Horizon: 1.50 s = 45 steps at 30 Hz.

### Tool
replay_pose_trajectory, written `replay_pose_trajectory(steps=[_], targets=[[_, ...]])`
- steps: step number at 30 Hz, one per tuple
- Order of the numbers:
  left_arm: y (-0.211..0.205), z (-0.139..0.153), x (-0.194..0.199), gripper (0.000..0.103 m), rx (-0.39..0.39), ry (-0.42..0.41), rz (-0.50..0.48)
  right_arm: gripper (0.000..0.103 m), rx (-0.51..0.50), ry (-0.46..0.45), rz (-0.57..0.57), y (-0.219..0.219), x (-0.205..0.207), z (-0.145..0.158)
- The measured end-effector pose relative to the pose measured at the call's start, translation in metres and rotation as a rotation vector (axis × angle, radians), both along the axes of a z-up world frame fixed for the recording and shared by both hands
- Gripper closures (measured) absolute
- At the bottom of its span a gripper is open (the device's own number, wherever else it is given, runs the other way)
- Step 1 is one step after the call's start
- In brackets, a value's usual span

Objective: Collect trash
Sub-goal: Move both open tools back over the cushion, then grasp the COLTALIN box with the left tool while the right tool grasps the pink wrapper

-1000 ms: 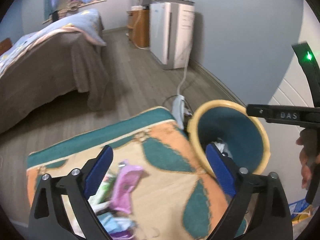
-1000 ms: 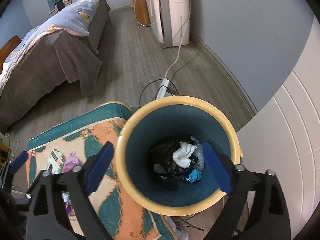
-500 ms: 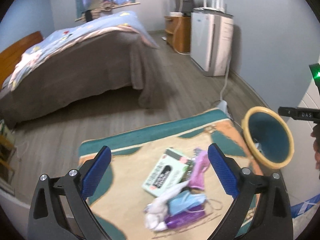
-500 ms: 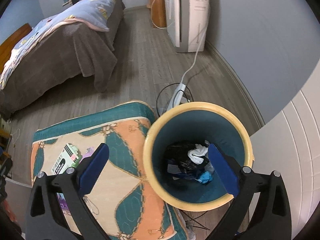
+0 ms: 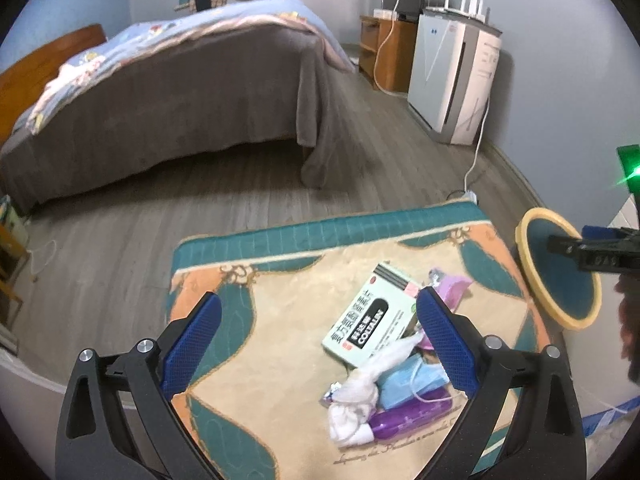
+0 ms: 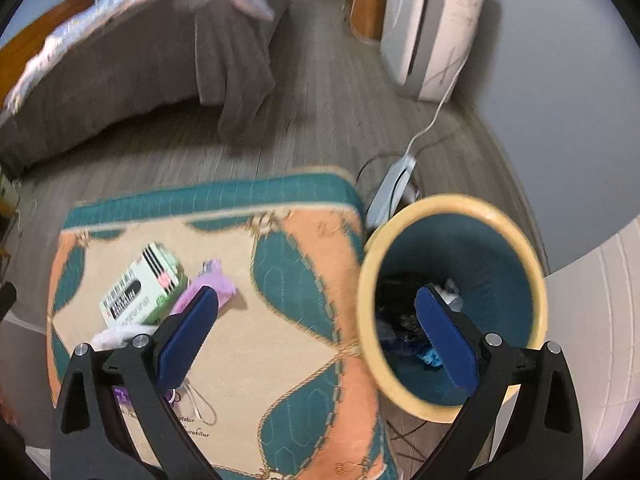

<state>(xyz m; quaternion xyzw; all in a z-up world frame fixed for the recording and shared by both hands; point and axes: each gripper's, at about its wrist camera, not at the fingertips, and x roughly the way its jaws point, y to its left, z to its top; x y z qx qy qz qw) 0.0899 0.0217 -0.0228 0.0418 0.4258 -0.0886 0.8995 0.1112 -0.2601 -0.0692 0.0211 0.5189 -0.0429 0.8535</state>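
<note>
Both wrist views look steeply down, sharing the rug [image 5: 280, 280] and bin [image 6: 452, 300].

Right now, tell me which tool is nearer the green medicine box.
Left. The left tool hangs over the green medicine box; the right tool sits off toward the bin.

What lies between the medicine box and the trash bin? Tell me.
In the left wrist view, a pink wrapper lies beside the medicine box; beyond it only bare patterned mat reaches the trash bin.

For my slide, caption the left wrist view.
Open left gripper above a trash pile on the rug, bin at right.
</note>
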Motion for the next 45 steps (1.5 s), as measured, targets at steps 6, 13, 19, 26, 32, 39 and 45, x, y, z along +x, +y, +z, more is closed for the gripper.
replay_pose_trajectory(steps=[6,13,19,26,32,39,45], targets=[[-0.003,-0.031,0.021,0.006,0.087,0.044,-0.038,0.006,0.023,0.073,0.031,0.03,0.021,-0.028],[0.0,-0.06,0.043,0.006,0.025,0.145,-0.039,0.006,0.052,0.123,0.059,0.061,0.043,-0.046],[0.001,-0.069,0.051,0.006,0.045,0.153,-0.076,0.006,0.028,0.159,0.069,0.075,0.06,-0.062],[-0.003,-0.08,0.061,0.006,0.067,0.165,-0.105,0.006,0.06,0.226,0.047,0.078,0.071,-0.084],[-0.013,-0.094,0.069,0.006,0.062,0.207,-0.127,0.009,0.104,0.265,0.026,0.073,0.076,-0.096],[-0.046,-0.115,0.068,0.006,0.059,0.28,-0.251,0.03,0.162,0.292,0.016,0.064,0.079,-0.102],[-0.07,-0.131,0.067,0.006,0.081,0.31,-0.32,0.03,0.142,0.279,0.02,0.06,0.082,-0.099]])
